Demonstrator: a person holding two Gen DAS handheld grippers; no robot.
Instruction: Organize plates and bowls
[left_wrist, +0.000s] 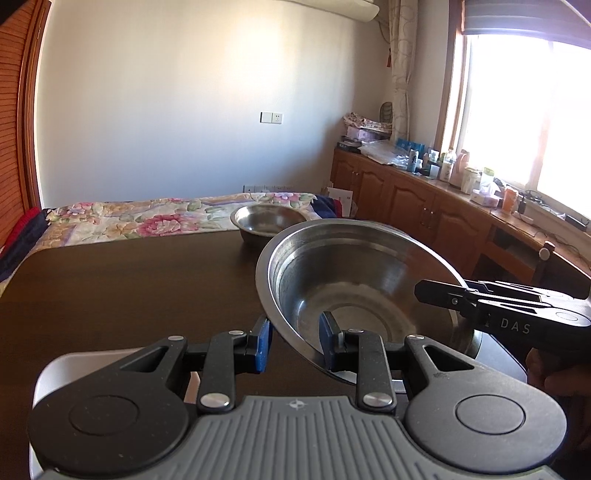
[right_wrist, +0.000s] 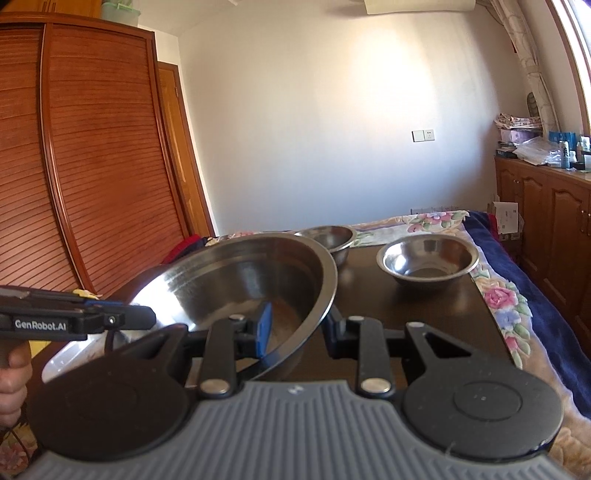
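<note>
- Left hand-held gripper (left_wrist: 295, 341): pads wide apart, straddling the near rim of the large steel basin (left_wrist: 354, 291); not clamped.
- Right hand-held gripper (right_wrist: 297, 332): same stance on the opposite rim, 1 pad inside the wall, 1 outside, gap visible.
- Basin is tilted between both, low over the dark worktop (left_wrist: 129, 288); whether it touches, cannot tell.
- Beyond: 2 small steel bowls, right (right_wrist: 428, 260) and far (right_wrist: 328, 238), sit apart at the worktop's far end.
- Judgement: early; nothing nested yet.
</note>
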